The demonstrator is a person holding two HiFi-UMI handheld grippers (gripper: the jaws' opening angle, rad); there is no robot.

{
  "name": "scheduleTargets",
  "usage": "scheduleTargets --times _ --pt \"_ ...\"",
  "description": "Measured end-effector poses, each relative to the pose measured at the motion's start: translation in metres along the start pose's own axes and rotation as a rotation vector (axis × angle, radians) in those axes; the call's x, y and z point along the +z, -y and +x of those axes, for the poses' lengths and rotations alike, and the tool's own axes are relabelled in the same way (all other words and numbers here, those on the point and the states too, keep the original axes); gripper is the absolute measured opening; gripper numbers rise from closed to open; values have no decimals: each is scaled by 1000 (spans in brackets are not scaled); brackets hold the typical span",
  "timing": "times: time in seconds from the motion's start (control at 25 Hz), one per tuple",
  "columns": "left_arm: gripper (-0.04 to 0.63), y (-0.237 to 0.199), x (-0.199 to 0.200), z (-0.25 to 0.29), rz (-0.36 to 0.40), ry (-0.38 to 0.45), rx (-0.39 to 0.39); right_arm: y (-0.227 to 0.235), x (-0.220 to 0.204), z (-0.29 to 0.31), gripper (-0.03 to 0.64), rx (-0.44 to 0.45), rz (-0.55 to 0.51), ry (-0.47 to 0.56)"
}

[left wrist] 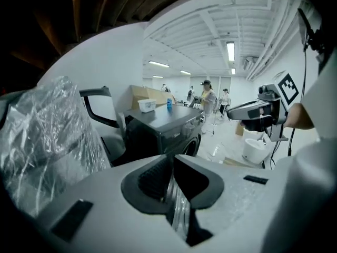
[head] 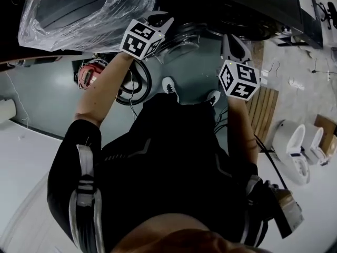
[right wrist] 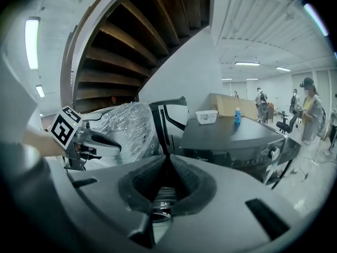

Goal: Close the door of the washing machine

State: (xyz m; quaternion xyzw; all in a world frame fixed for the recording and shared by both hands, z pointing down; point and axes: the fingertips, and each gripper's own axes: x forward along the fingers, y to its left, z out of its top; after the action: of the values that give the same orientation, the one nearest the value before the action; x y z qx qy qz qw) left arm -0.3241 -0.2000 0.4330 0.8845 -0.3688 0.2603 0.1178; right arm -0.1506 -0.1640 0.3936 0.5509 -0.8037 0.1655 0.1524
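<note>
Door (head: 184, 44) is hanging open, unpushed; left gripper (left wrist: 171, 167) and right gripper (right wrist: 168, 167) are hovering nearby, jaws barely parted, empty

Dark grey front-loading washing machine (right wrist: 234, 133) stands upright, its round, chrome-rimmed glass door (head: 182, 42) swung open out from the front.
</note>
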Motion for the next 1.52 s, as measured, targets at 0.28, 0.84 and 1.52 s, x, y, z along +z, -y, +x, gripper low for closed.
scheduleTargets --times 0.28,0.84,1.52 --pt "95 -11 -62 30 -5 -120 -71 -33 -61 23 29 25 42 -109" --pt "158 -11 -178 87 44 -363 -133 -91 -162 60 60 126 71 -275" --pt "160 -20 -222 118 108 -487 -216 -135 -250 85 86 219 99 -402"
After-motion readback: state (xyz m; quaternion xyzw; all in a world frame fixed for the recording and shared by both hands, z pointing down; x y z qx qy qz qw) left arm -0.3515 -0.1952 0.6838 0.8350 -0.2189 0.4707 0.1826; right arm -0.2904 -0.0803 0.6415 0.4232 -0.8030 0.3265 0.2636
